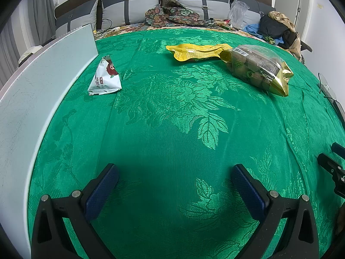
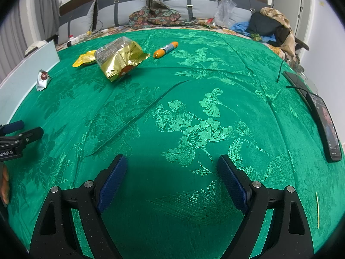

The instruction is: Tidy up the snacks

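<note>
Both tongs (image 1: 175, 173) (image 2: 171, 164) agape, empty; gold bag (image 2: 119, 61) beside sausage (image 2: 166, 49).

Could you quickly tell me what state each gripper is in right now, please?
Left gripper: open, holding nothing.
Right gripper: open, holding nothing.
</note>
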`<action>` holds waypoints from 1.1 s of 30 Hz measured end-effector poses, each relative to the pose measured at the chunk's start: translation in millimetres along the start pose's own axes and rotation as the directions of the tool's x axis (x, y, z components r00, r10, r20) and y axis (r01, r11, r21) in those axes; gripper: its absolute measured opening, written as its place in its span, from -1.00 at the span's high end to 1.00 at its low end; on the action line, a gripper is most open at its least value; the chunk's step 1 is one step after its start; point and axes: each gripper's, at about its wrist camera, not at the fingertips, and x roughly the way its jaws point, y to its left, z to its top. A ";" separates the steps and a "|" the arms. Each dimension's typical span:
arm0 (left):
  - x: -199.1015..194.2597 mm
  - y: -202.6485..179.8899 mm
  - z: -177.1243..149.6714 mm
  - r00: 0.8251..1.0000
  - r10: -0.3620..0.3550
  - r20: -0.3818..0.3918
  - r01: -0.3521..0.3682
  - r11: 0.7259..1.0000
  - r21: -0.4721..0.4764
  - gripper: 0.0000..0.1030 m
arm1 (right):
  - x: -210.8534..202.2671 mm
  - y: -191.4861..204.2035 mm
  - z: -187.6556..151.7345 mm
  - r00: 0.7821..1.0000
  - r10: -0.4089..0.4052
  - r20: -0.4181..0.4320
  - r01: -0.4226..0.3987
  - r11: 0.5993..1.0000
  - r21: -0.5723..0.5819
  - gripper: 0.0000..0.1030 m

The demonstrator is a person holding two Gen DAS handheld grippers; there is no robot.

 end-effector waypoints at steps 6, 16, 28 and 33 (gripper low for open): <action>1.0 0.2 0.7 1.000 0.000 0.000 0.000 1.000 0.000 -1.00 | 0.0 0.2 0.0 1.000 -0.001 0.000 0.001 1.000 0.001 -0.72; 0.9 -0.1 0.1 1.000 0.000 0.001 0.000 1.000 0.000 -1.00 | -11.1 27.9 81.7 0.990 0.122 0.071 -0.103 0.970 -0.221 -0.70; 1.7 -0.3 0.3 1.000 -0.001 0.001 0.001 1.000 -0.001 -1.00 | 84.7 79.0 153.8 0.980 0.100 -0.173 -0.149 0.944 -0.295 -0.34; 1.9 0.2 1.3 1.000 -0.001 0.001 0.001 1.000 -0.001 -1.00 | 41.0 40.9 118.5 0.980 0.141 -0.138 -0.160 0.978 -0.135 -0.32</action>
